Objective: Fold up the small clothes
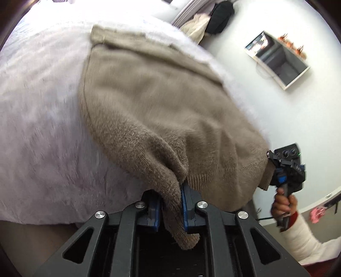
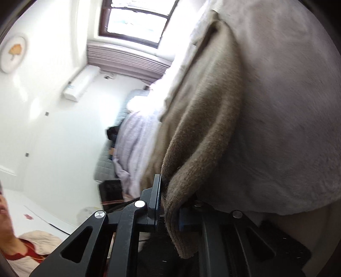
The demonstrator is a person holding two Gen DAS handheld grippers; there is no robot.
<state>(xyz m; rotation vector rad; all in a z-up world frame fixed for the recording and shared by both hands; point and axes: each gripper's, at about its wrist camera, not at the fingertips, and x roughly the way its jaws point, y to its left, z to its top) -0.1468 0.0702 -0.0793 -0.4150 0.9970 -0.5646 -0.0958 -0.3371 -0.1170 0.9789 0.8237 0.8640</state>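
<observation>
A beige knitted sweater [image 1: 153, 102] lies over a white fluffy blanket [image 1: 42, 132] on the bed, its hem end lifted. My left gripper [image 1: 170, 202] is shut on one bottom corner of the sweater, with a fold of knit hanging between its blue pads. My right gripper [image 1: 271, 170] shows at the right of the left wrist view, clamped on the other hem corner. In the right wrist view the right gripper [image 2: 170, 204] is shut on a thick fold of the sweater [image 2: 204, 119], which stretches away along the blanket [image 2: 287, 127].
A wall shelf box [image 1: 279, 59] and hanging bags [image 1: 219, 17] are on the far wall. A window [image 2: 136, 19], an air conditioner [image 2: 82, 83] and a second bed with a lilac cover [image 2: 136, 144] are in the room. The person's sleeve [image 1: 302, 238] is at lower right.
</observation>
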